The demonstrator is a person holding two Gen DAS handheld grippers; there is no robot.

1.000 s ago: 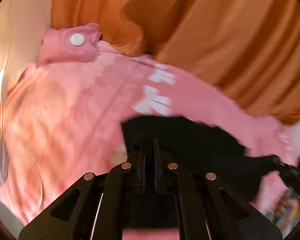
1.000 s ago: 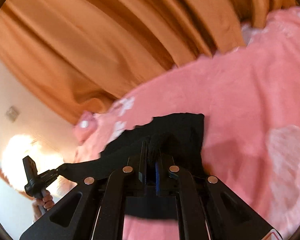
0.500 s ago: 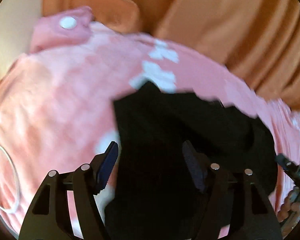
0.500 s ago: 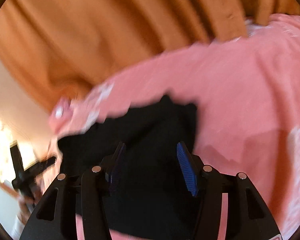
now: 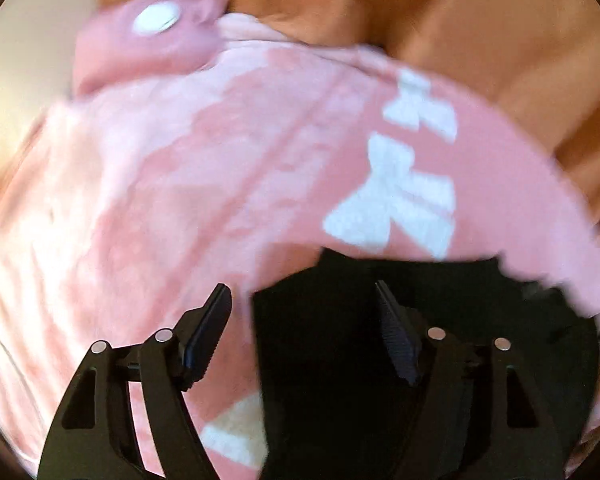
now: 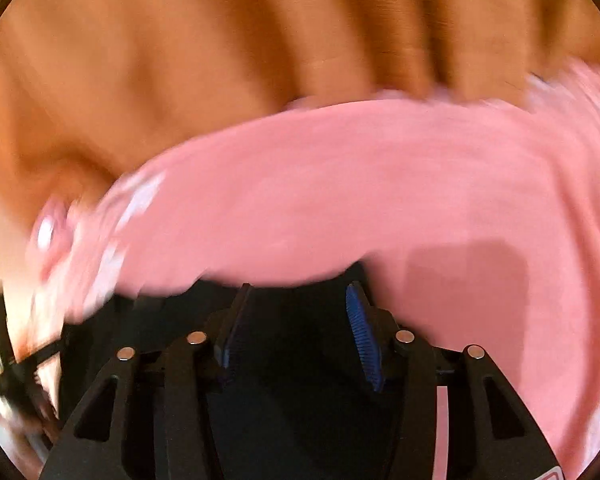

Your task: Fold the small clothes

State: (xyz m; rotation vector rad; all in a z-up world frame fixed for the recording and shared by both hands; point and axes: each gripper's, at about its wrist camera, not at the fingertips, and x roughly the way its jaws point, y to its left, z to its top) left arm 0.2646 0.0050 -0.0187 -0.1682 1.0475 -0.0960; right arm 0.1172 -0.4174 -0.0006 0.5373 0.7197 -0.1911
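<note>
A small black garment lies flat on the pink blanket, filling the lower right of the left wrist view. My left gripper is open and empty above the garment's left edge, with one finger over the blanket and the other over the cloth. In the right wrist view the same black garment lies under and between the fingers. My right gripper is open and empty above it. Both views are motion-blurred.
The pink blanket with white bow prints covers the bed. A pink pillow with a white disc lies at the far left. An orange curtain hangs behind. The left gripper's body shows at the right wrist view's left edge.
Both grippers opened and let go of the black garment, which now lies on the blanket. Both have since drawn back, so the garment sits lower in each view.
</note>
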